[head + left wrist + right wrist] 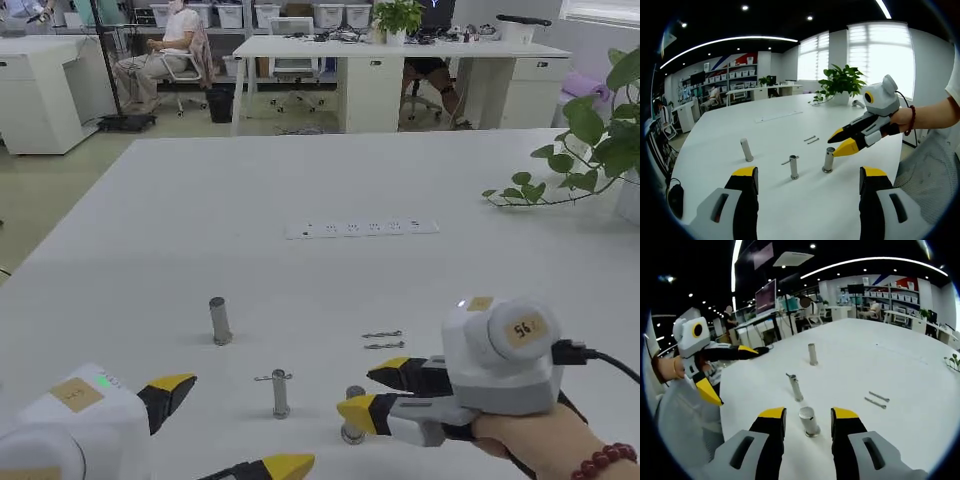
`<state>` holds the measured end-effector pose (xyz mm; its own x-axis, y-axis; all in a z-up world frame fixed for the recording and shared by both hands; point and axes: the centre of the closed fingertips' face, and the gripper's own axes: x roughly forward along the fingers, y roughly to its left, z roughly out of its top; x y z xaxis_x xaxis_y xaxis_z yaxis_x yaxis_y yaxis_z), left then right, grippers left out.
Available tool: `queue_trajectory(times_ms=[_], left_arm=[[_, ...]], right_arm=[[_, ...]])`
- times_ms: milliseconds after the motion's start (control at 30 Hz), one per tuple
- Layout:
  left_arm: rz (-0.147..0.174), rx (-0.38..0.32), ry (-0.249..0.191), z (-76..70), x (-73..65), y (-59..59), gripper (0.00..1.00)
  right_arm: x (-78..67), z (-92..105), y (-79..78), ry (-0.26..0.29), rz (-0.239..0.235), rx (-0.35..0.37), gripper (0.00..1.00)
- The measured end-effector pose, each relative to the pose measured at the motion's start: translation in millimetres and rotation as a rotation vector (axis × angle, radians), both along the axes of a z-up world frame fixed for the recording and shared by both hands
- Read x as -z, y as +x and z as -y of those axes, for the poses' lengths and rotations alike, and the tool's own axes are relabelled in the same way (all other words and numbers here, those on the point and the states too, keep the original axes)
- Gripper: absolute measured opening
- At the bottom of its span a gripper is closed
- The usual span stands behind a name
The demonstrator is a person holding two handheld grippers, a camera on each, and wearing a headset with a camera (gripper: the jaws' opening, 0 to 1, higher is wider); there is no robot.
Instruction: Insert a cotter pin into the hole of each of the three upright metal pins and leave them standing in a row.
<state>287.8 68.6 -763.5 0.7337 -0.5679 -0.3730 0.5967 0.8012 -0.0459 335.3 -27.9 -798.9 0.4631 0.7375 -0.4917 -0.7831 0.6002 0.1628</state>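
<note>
Three short grey cylindrical metal pins stood upright on the white table. The middle metal pin had a thin silver cotter pin pushed crosswise through its top, one end sticking out to the side.

Beyond the middle metal pin and to its left stood the far metal pin, well apart from it, with nothing through its top. To the right of the middle metal pin and slightly nearer the person stood the near metal pin, also bare.

The white right gripper with yellow-tipped black jaws reached in from the right of the middle metal pin. Its jaws were spread, and in the right gripper view the near metal pin stood in the gap between the tips with space on either side, untouched.

Two loose cotter pins lay flat side by side on the table, beyond and to the right of the middle metal pin.

The matching white left gripper hovered nearer the person than the middle metal pin and to its left. Its jaws were wide apart and held nothing.

Far beyond the middle metal pin a long white power strip lay on the table, and a leafy green plant stood off to the right.
</note>
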Motion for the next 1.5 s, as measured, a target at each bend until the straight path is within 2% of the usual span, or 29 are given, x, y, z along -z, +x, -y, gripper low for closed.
queue_trajectory(times_ms=[100,167,300,400,633,833,1033,1200,1300,1500], left_arm=[[0.007,0.0,-0.005,0.3,-1.4,0.8,0.84],[0.009,0.0,-0.012,0.7,-2.1,1.1,0.85],[0.004,0.003,-0.006,1.2,-0.9,1.0,0.86],[0.006,0.007,0.001,1.8,-0.8,0.4,0.86],[0.008,0.004,0.012,1.5,0.2,-0.1,0.86],[0.007,0.007,0.008,2.3,1.6,1.2,0.85],[0.008,0.011,0.008,3.1,1.2,3.5,0.85],[0.007,0.008,0.003,2.7,2.1,6.4,0.84],[0.006,0.006,0.001,2.8,2.7,8.3,0.83],[0.01,-0.006,-0.006,1.0,1.6,10.7,0.81]], right_arm=[[-3.0,5.9,1.4,-0.005,0.001,0.0,0.39],[-7.3,8.1,2.2,0.013,-0.01,-0.001,0.41],[-13.3,12.0,6.2,0.015,-0.014,-0.006,0.44],[-18.8,16.9,12.5,0.007,-0.012,-0.024,0.44],[-19.5,30.4,31.4,-0.024,-0.018,-0.024,0.44],[-8.7,42.6,52.2,-0.085,-0.014,-0.032,0.41],[4.5,46.7,69.0,-0.139,-0.026,-0.048,0.38],[13.2,44.0,75.6,-0.168,-0.034,-0.07,0.35],[25.2,46.2,80.8,-0.228,-0.033,-0.097,0.32],[37.3,47.1,87.0,-0.299,-0.028,-0.131,0.27]])
